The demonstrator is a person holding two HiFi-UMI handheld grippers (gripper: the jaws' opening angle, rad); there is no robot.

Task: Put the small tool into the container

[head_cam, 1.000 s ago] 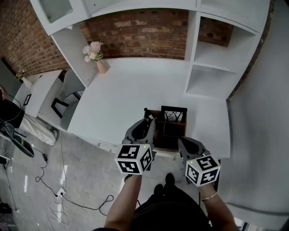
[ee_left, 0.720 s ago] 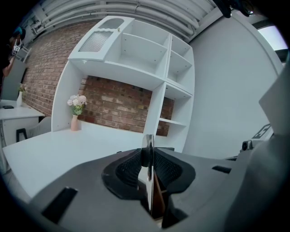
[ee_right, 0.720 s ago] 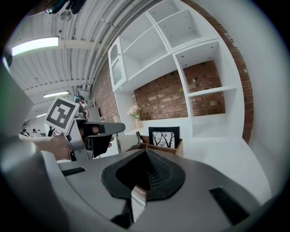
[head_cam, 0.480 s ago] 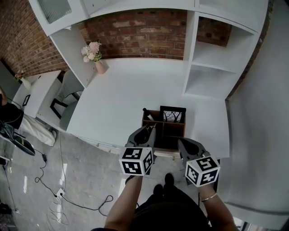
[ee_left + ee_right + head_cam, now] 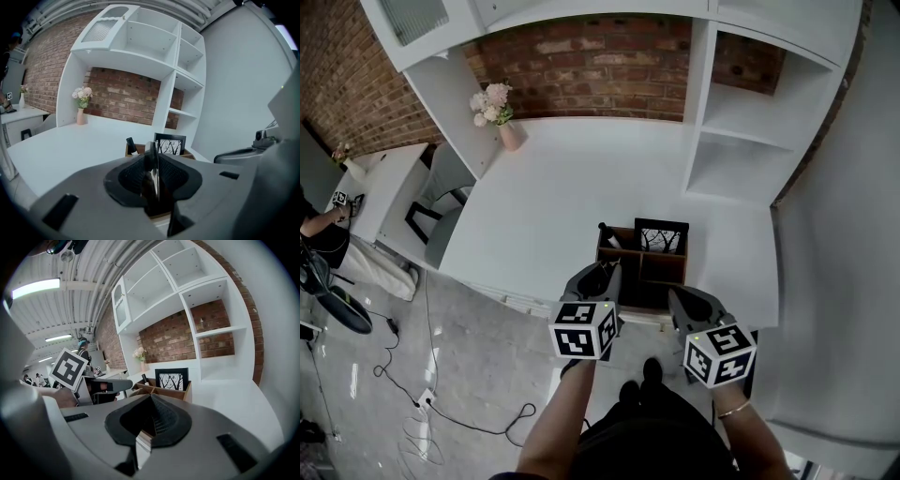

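Container (image 5: 630, 281), a wooden box w/ dividers, is sitting at the worktop's (image 5: 553, 197) front edge, toward the right end. Small tool (image 5: 607, 234) is standing tilted in its back-left compartment, w/ the dark end sticking up over the rim. Picture frame (image 5: 661, 238) w/ a bare-tree print is leaning in the back-right compartment, just beside the tool.

Left gripper (image 5: 606, 271) is hovering at the container's front-left corner. Its jaws are pressed together w/ nothing btwn them. The left gripper view is showing the tool (image 5: 131, 144) and frame (image 5: 169, 144) just beyond the tips.

Right gripper (image 5: 678, 298) is hovering by the container's front-right corner, at the worktop's front edge. Its jaws are also closed & empty. Neither gripper is touching the tool.

Flower vase (image 5: 510, 137) is standing at the worktop's back-left corner, well apart from the container.
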